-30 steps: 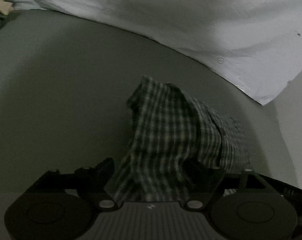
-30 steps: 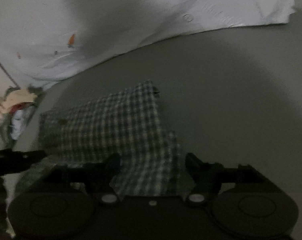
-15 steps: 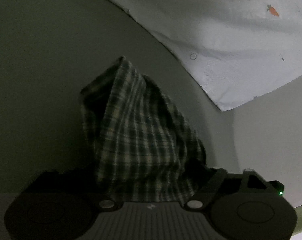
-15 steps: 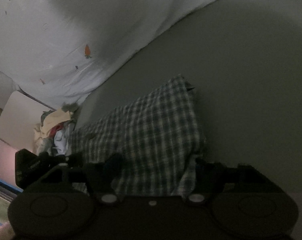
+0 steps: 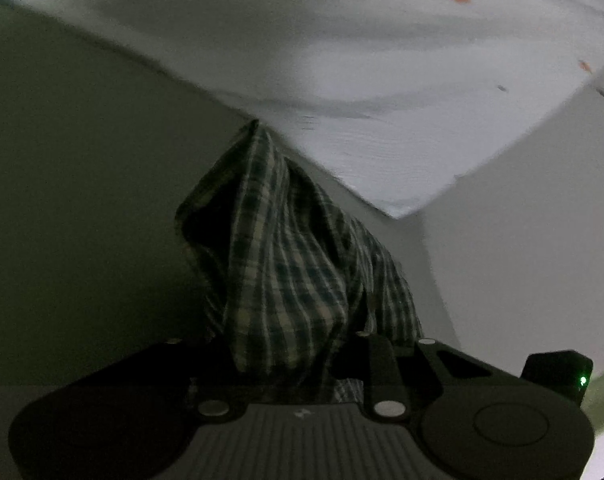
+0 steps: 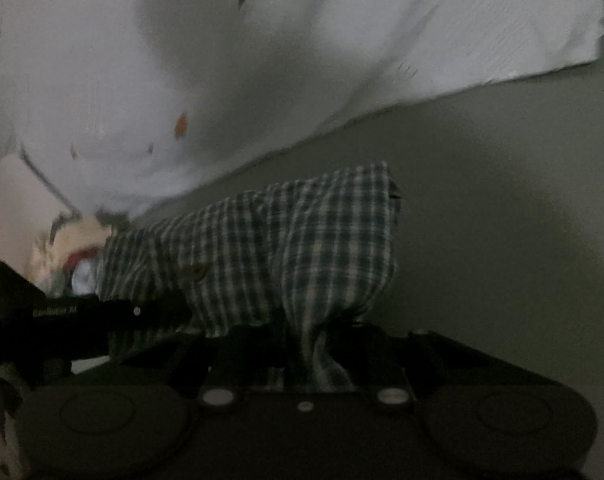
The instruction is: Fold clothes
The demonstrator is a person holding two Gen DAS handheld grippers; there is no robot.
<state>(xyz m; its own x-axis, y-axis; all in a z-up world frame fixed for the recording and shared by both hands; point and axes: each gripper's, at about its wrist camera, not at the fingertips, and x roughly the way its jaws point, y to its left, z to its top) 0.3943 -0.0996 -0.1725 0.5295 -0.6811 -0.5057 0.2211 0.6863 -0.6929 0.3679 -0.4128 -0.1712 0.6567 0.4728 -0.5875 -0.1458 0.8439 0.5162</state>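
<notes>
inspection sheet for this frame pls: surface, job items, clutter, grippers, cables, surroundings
Surface: grey-green sheet, mostly bare.
Job's things: plaid garment, bunched and hanging up from the jaws in both wrist views.
Clutter: heap of mixed clothes at the far left of the right wrist view, blurred.
Grippers: left gripper and right gripper have both just been closing, each with plaid cloth pinched between its jaws.
Cables: nothing seen.
Surroundings: white carrot-print cloth behind the garment; dim light.
</notes>
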